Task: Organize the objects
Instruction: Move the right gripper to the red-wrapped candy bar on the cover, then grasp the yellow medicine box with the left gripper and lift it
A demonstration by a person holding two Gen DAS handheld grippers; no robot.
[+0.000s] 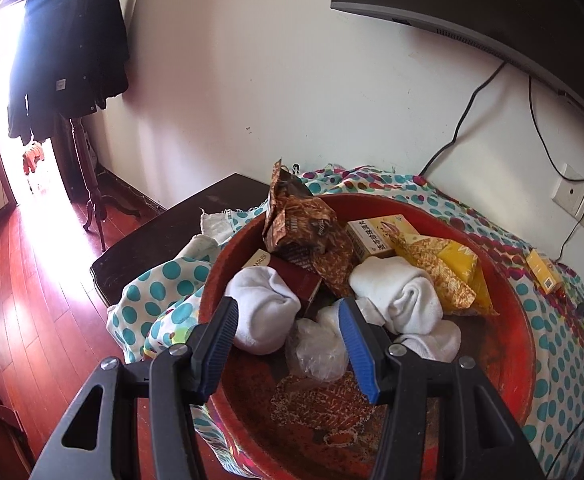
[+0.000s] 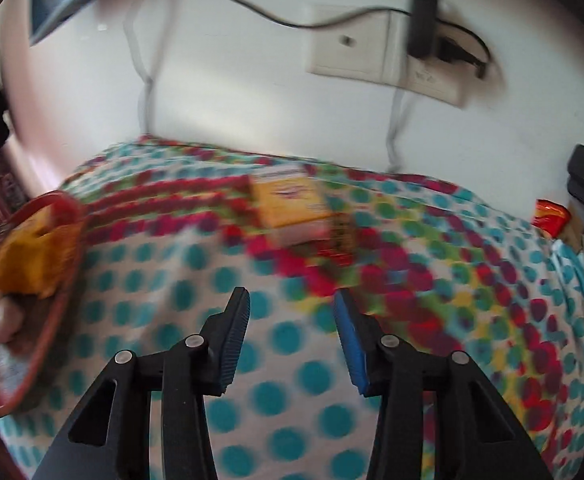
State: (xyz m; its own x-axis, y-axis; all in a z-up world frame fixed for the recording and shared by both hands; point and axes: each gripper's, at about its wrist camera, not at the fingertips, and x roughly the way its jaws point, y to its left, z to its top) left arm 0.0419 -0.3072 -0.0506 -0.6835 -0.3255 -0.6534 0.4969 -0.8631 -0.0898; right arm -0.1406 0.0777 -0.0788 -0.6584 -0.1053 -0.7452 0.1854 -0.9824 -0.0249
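**Bowl filled, yellow box out on the cloth**

Left claw (image 1: 287, 312) gapes empty over the red bowl (image 1: 504, 280), white socks (image 1: 404, 300) just ahead. Right claw (image 2: 292, 300), jaws apart, holds nothing; yellow box (image 2: 292, 204) lies ahead on the dotted cloth (image 2: 171, 280)
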